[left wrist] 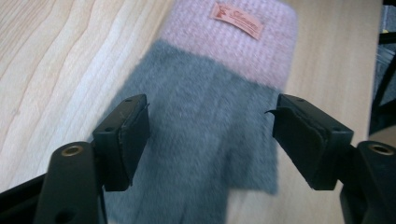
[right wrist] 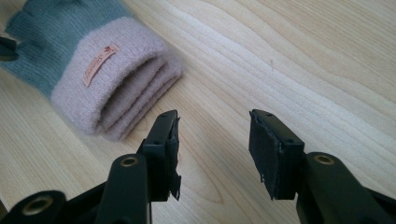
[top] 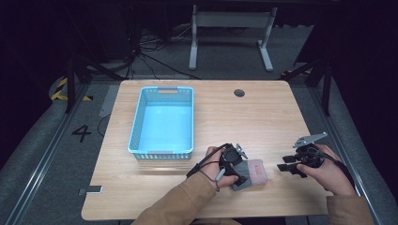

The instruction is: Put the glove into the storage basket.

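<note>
Light wooden table point(top: 263, 112): folded grey-and-pink glove point(top: 253, 172) lies near its front edge; left gripper point(left wrist: 212, 135) straddles it, jaws open; right gripper point(right wrist: 215, 149) open beside the cuff. Likely next: grasp, carry to blue basket point(top: 136, 126)

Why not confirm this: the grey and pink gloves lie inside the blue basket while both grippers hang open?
Wrong. The gloves lie on the table, right of the basket, as the high view shows. The left gripper and right gripper are indeed open.
</note>
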`<state>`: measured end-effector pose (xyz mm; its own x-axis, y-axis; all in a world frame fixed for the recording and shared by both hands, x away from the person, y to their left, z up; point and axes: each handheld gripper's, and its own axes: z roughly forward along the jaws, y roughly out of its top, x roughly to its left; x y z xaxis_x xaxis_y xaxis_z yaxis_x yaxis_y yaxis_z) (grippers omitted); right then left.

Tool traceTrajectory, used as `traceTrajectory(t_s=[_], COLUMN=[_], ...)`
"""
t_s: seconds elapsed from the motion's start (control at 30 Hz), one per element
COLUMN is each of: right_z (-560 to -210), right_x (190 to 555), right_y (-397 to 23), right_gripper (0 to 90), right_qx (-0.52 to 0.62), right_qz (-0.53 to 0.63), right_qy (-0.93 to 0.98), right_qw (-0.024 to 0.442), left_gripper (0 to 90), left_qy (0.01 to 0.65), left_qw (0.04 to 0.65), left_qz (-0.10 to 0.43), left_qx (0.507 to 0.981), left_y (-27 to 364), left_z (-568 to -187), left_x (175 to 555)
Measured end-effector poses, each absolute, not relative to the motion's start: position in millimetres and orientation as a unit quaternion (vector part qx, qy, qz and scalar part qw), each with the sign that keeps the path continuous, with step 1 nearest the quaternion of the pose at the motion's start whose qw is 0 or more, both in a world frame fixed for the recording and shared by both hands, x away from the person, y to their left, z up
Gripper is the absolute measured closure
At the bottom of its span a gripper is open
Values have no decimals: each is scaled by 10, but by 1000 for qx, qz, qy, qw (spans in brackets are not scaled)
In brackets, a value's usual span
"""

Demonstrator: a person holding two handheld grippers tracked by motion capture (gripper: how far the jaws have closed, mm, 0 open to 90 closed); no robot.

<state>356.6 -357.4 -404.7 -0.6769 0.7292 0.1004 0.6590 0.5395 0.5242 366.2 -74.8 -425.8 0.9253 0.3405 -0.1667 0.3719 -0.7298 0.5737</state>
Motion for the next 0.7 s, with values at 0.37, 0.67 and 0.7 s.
traceTrajectory(t_s=[0.37,0.67,0.7], right_z=[-4043,-4035,-4036], right_x=[3551,3544,3545], right_y=[-3559,-3546,-3547], right_gripper=[513,502,501], right_qx=[388,388,388], right_qz=[287,293,294], right_qy=[874,872,872], right_qw=[54,49,49], left_gripper=[225,153,150], left_qy=[183,176,175], left_qw=[314,302,300], left_qz=[0,22,22], left_qx=[931,937,938], left_y=[-867,-929,-934], left_z=[-4394,-4456,-4457], left_x=[3741,3714,3714])
